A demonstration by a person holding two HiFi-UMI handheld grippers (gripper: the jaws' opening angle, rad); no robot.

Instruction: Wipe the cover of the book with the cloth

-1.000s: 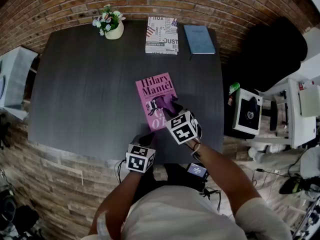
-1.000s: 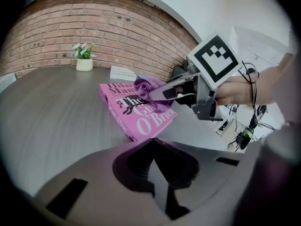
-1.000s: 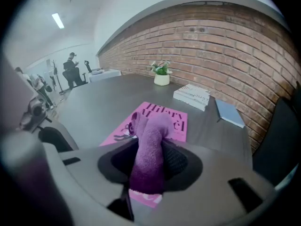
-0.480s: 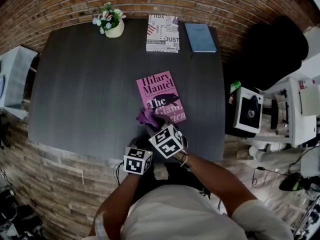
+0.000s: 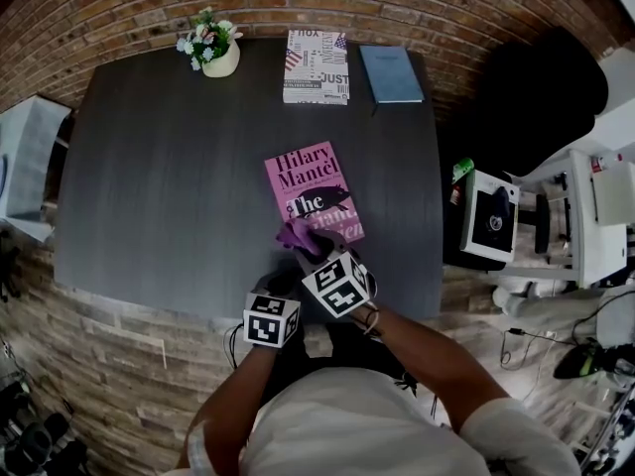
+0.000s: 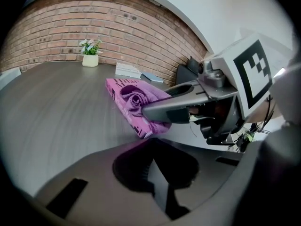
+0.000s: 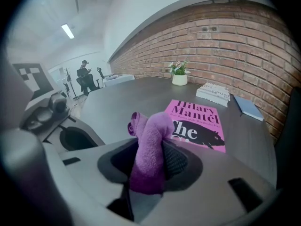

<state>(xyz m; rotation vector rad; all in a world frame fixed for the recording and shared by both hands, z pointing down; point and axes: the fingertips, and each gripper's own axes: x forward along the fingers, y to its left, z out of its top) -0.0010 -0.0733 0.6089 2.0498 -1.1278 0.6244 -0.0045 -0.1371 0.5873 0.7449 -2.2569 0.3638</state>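
Book (image 5: pixel 313 191), pink-covered and face up, lies on the wide dark desk (image 5: pixel 169 167), a little right of the middle, with its near edge close to the desk's near edge. The desk has plenty of bare room to the left of the book and beyond it. The only other things on it are a printed book (image 5: pixel 316 67), a blue notebook (image 5: pixel 392 74) and a small flower pot (image 5: pixel 220 58), all along the far edge and well apart from the work. The right side is tighter, since the desk's right edge is nearer the book. The purple cloth (image 5: pixel 295 236) rests on the near left corner of the cover, bunched and clamped between the jaws of the right gripper (image 5: pixel 313 249). The left gripper (image 5: pixel 283 284) is closed on nothing; it hangs at the desk's near edge just beside the right one, clear of the book. I judge the wiping to be under way: the cloth is on the cover, but the far part bearing the author's name lies uncovered ahead of it, and no frame shows how much is already clean. Strokes away from the person have free run; strokes toward the near edge have little.
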